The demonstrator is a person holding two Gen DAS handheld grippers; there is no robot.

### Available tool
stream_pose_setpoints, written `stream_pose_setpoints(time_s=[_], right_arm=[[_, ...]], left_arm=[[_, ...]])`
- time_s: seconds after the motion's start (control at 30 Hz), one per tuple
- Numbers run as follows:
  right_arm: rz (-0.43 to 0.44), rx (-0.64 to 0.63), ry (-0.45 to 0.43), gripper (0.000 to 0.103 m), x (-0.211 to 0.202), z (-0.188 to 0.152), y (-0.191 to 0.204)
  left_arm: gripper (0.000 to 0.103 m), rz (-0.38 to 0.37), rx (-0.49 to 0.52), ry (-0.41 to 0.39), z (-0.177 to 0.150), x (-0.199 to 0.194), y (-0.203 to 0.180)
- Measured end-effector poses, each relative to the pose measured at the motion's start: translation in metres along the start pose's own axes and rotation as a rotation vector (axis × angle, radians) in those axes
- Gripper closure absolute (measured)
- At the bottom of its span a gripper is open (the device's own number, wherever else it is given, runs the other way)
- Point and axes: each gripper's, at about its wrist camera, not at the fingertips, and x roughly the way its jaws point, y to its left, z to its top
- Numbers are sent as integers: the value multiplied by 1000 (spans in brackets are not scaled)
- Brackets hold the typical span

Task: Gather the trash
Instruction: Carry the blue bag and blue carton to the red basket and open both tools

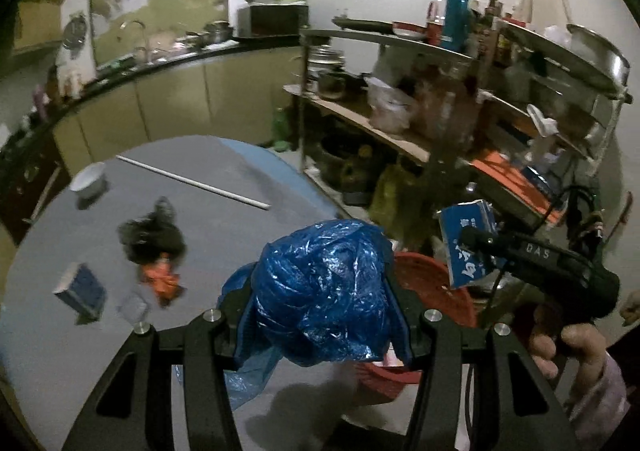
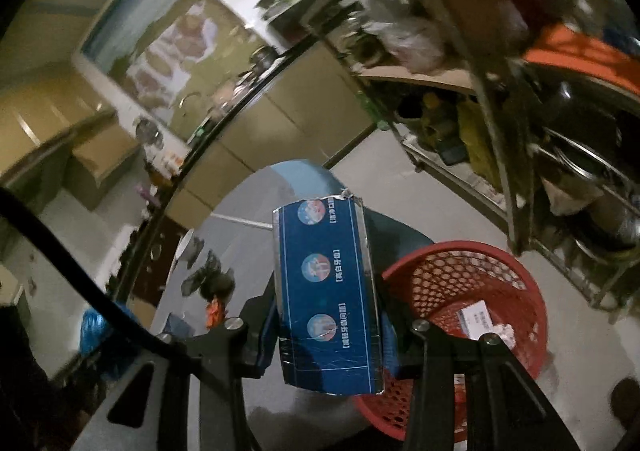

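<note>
A crumpled blue plastic bag (image 1: 324,291) is clamped between the fingers of the left gripper (image 1: 320,315), held above the near edge of the round grey table (image 1: 224,219). The right gripper (image 2: 328,315) is closed on a dark blue printed cardboard box (image 2: 326,291), held upright over the table's right edge, just beside the red plastic mesh basket (image 2: 480,263) on the floor. A small white carton (image 2: 474,315) and a crumpled scrap lie inside the basket. Left on the table are a black crumpled bag (image 1: 150,235) touching an orange wrapper (image 1: 160,281), a small blue box (image 1: 82,289) near the left edge, a white bowl (image 1: 90,179), what looks like a clear cup, and a long white rod (image 1: 192,181). A cluttered metal shelf rack (image 1: 440,99) stands beyond the basket.
</note>
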Motion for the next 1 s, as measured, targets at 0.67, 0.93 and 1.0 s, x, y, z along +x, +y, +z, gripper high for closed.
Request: stream_pose_setpoints(time_s=[0.67,0.93,1.0], right_arm=[[-31,214,91,54,34,-5,-95],[-68,278,147,47,53,-6,-132],[-77,269,157,47,55,-4,-133]], left_arm=[[45,-192,64,180,-6,115,-55],[36,-123,143,244,-13,154,-77],[34,-125,127,246,-11,153,-74]])
